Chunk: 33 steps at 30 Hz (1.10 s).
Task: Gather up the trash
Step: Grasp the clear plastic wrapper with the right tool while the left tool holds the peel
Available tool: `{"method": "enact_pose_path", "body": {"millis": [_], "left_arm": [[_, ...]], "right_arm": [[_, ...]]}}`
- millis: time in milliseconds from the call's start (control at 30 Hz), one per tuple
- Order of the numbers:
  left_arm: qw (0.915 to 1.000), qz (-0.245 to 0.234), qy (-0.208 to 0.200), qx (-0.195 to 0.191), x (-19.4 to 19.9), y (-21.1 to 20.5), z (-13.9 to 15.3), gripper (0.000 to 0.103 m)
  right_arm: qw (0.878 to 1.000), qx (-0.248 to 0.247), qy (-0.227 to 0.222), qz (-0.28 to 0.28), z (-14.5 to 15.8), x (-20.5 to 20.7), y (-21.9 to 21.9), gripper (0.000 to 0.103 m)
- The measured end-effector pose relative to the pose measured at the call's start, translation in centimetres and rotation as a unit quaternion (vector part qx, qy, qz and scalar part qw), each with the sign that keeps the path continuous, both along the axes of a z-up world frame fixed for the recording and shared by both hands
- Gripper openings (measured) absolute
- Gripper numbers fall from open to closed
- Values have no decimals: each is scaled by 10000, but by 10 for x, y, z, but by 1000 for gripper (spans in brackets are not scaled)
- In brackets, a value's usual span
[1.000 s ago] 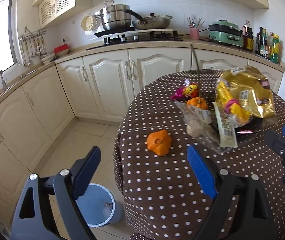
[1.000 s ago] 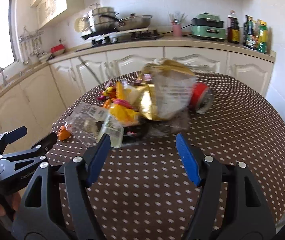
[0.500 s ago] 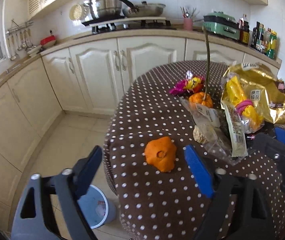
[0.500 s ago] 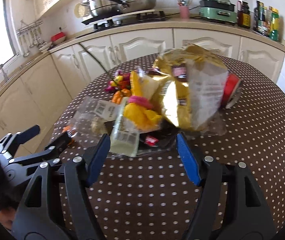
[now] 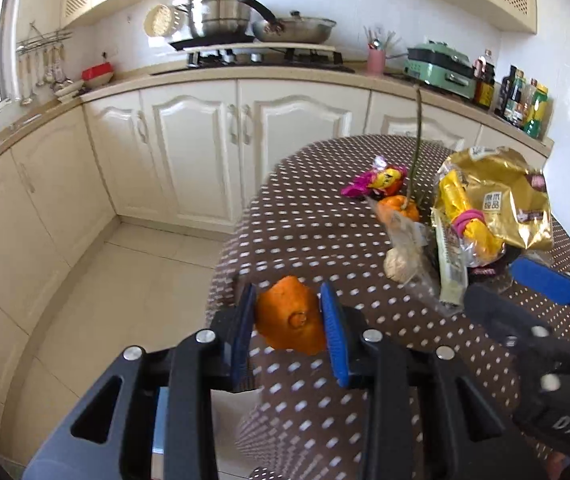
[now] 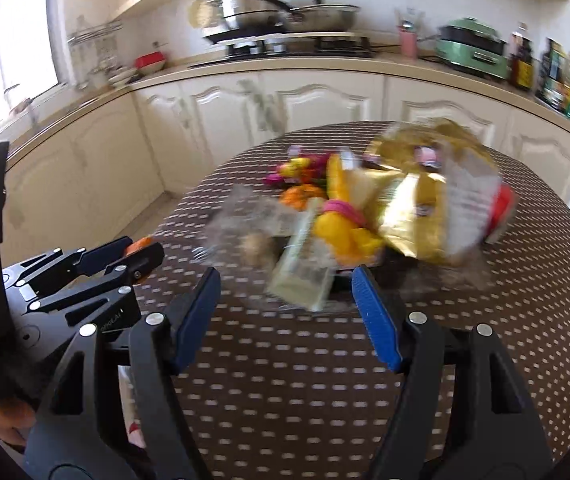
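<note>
1. Here the left gripper (image 5: 287, 322) sits low in the centre of the left wrist view, its blue pads (image 5: 335, 340) on either side of an orange peel (image 5: 289, 320) at the near edge of the table (image 5: 305, 224). Its jaws have just been closing, and both pads now appear to touch the peel's sides.
2. In the right wrist view that same gripper (image 6: 141, 248) shows at middle left, with a scrap of orange visible between its tips.
3. The right gripper (image 6: 285, 312) fills the bottom of its own view, jaws standing wide apart with nothing between them. It points at the trash pile, and a pale green wrapper (image 6: 305, 280) lies just beyond its tips.
4. The pile occupies the centre of the polka-dot cloth: a gold foil bag (image 5: 497, 196), a yellow packet with a pink band (image 5: 469, 220), a clear plastic bag (image 5: 405, 248), and a small orange fruit (image 5: 399, 208) with a long stalk sticking up. The right wrist view is blurred, so finer details there are hard to make out.
5. A pink and yellow candy wrapper (image 5: 377, 180) lies just behind the pile, toward the cabinets.
6. In the left wrist view the right gripper (image 5: 525, 292) enters from the lower right, near the pile.
7. Cream cabinets (image 5: 205, 144) and a stove with pots (image 5: 221, 12) run across the upper part of both views.
</note>
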State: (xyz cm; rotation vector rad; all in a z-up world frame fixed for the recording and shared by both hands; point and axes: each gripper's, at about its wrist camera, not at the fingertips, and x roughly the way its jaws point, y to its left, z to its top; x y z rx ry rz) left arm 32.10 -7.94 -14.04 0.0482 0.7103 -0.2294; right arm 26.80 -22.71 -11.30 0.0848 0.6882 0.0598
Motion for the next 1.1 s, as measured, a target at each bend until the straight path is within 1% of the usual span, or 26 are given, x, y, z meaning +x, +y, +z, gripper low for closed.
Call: {"method": "enact_pose_path", "body": {"millis": [67,167,200,267,300,333,367,400,467,567,633,733,800,900,1033,1100], "left_arm": [[10000,58,15,-23,-4,9,1,33],[9998,215,-1,1,-7,23,1,33],[9996,267,8,-11,-8,28,0,33],[9996,297,15,-18,-9,34,0,33],[9995,308,19,-23,-9,37,0,33],[9995,307,27,-40,-10,41,1,33],[9995,303,24,-51,-9,42,2,33],[9995,299,10,-68,-10,43,3,32],[9996,259,-60,-84,-12,44,8,32],[9995,212,-160,-145,-17,45,17,32],[9993,165,-233,-233,-19,45,25,32],[9987,106,-333,-377,-22,47,39,32],[9982,88,-404,-445,-26,48,46,32],[9975,95,-492,-502,-32,50,56,32],[9969,117,-552,-541,-40,56,63,32],[9968,123,-556,-559,-42,60,64,32]], "right_arm": [[9999,-95,29,110,0,4,13,68],[9991,-377,80,173,-1,16,34,68],[9988,-441,127,162,-2,21,37,68],[9971,-720,249,72,-5,37,45,67],[9960,-837,314,39,-8,45,48,53],[9954,-886,373,10,-11,51,49,37],[9956,-838,408,-21,-13,55,48,20],[9953,-865,438,-90,-14,59,45,18],[9958,-818,376,-155,-15,58,41,16],[9979,-560,-27,-339,1,41,28,13],[9982,-263,-367,-399,21,26,17,13],[9961,12,-755,-449,45,9,4,13],[9940,99,-989,-455,60,-1,0,12],[9922,97,-1154,-468,74,-7,-1,12],[9928,190,-1125,-370,77,-10,1,12],[9921,182,-1189,-368,80,-15,2,12]]}}
